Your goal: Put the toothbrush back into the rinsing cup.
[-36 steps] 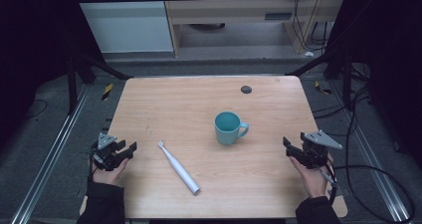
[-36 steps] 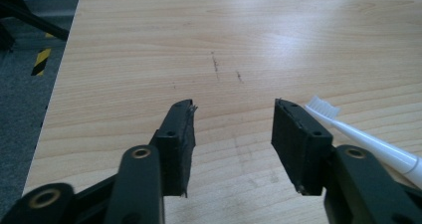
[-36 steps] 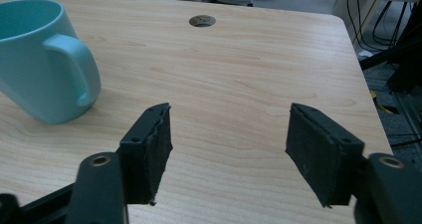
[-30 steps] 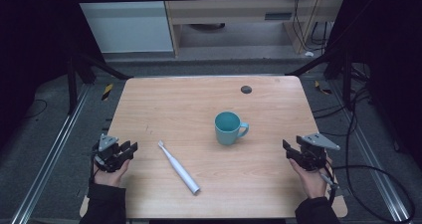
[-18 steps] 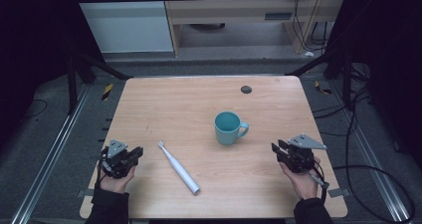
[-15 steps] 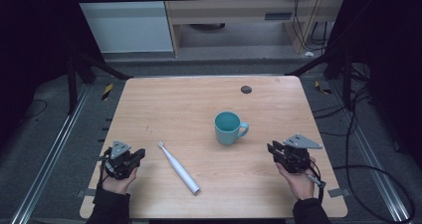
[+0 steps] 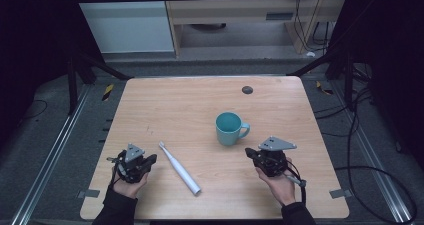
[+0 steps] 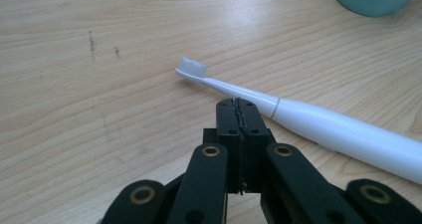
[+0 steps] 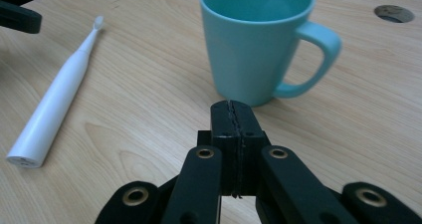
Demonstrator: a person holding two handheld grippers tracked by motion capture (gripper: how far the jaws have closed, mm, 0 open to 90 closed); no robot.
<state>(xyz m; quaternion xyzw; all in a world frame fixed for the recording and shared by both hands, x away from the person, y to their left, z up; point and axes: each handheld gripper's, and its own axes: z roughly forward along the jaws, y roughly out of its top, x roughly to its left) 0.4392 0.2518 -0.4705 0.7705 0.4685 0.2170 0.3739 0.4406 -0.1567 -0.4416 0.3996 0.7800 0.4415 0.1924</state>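
Left gripper (image 8: 237,103), jaws pressed together on nothing, sits just beside the white toothbrush (image 8: 318,129); right gripper (image 9: 232,106), likewise closed and empty, apparently faces the teal mug (image 9: 259,40).

A mug (image 7: 229,128) is set upright on the bench (image 7: 180,97), right of centre, with a toothbrush (image 7: 180,168) laid flat to its left and nearer the front edge. The left gripper (image 7: 150,159) is placed just left of the toothbrush, and the right gripper (image 7: 248,153) just in front of the mug.
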